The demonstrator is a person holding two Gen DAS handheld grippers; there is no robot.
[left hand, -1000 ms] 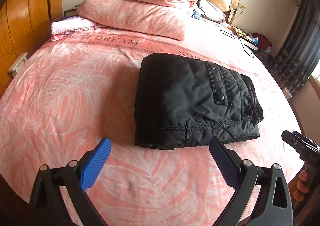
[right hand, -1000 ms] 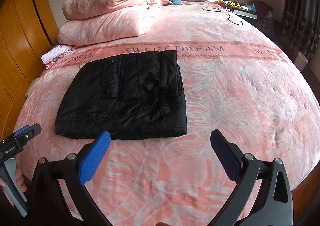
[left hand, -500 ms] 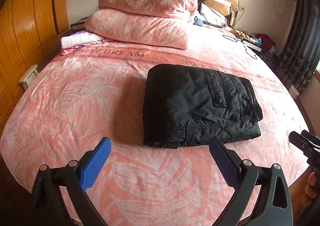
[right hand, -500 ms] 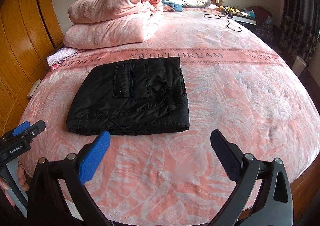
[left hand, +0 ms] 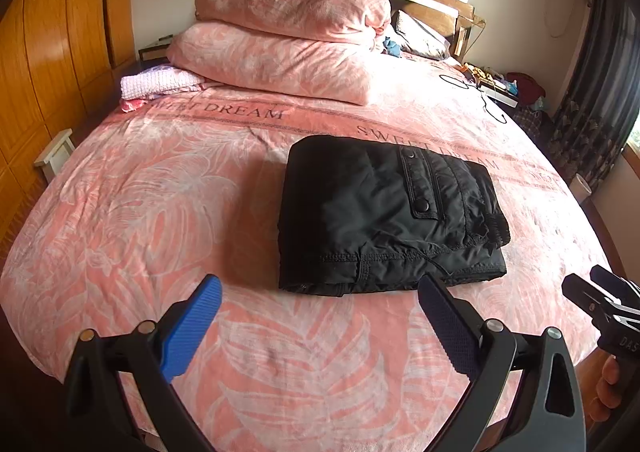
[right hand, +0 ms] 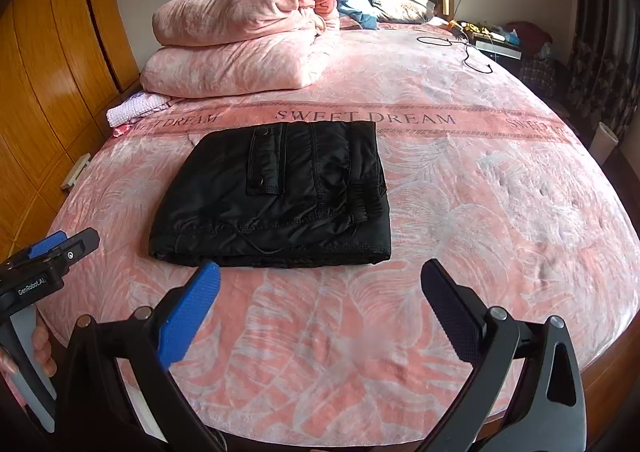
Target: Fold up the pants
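Nearest in each wrist view are the tools themselves. The left gripper (left hand: 318, 316) has its fingers spread wide with nothing between them, hanging over the near edge of the bed (left hand: 132, 211). The right gripper (right hand: 320, 304) is the same: fingers wide apart, empty, over that near edge. Each tool shows at the margin of the other's view, held by a hand (right hand: 40, 348) off the side of the bed, and neither touches any cloth.

Just beyond the fingertips lie the black pants (left hand: 384, 211), folded into a compact, roughly rectangular bundle of several layers. The bundle sits flat on the pink bedspread, nearer the near edge than the headboard, about midway between the left and right sides. Its edges look fairly square; a snapped pocket flap (right hand: 266, 165) faces up and a ribbed waistband or cuff shows on one side.

Farther back a stacked pink quilt (right hand: 244, 39) and a small folded cloth (left hand: 160, 81) rest toward the head of the bed.

Judging by this, the folding looks finished, or nearly so. What may remain is a slight tidying of the layered edge, if anything.
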